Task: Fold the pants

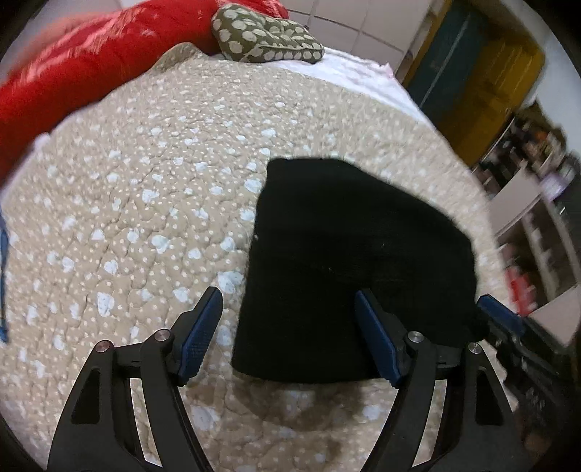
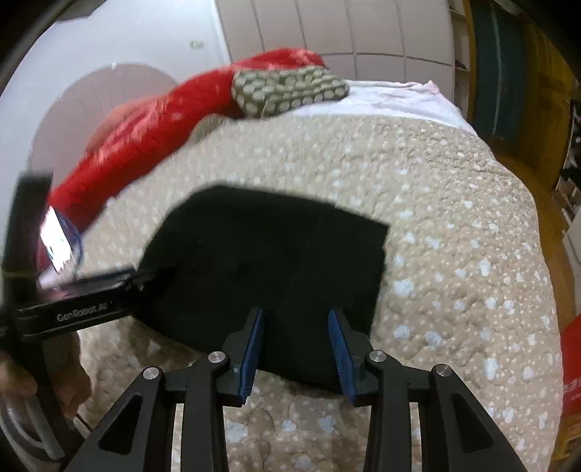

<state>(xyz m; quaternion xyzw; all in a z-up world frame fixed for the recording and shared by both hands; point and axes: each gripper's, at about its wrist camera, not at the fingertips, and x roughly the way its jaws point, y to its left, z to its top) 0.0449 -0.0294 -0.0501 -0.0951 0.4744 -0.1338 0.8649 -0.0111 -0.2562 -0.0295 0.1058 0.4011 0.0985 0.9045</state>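
Note:
The black pants [image 1: 348, 261] lie folded into a compact rectangle on the beige dotted quilt [image 1: 145, 203]. My left gripper [image 1: 288, 301] is open, its fingers straddling the left near edge of the pants, a little above them. In the right wrist view the pants [image 2: 268, 265] lie in the middle, and my right gripper [image 2: 296, 319] is open over their near edge, holding nothing. The left gripper [image 2: 120, 279] shows there at the pants' left side. The right gripper's blue pad [image 1: 501, 312] shows at the pants' right side in the left wrist view.
A red blanket [image 1: 90, 61] lies along the far left of the bed. A green patterned cushion [image 1: 265, 32] sits at the head end, next to a white sheet [image 2: 392, 101]. The bed's right edge drops to a wooden floor [image 2: 544, 181]. Shelves [image 1: 537, 188] stand beyond.

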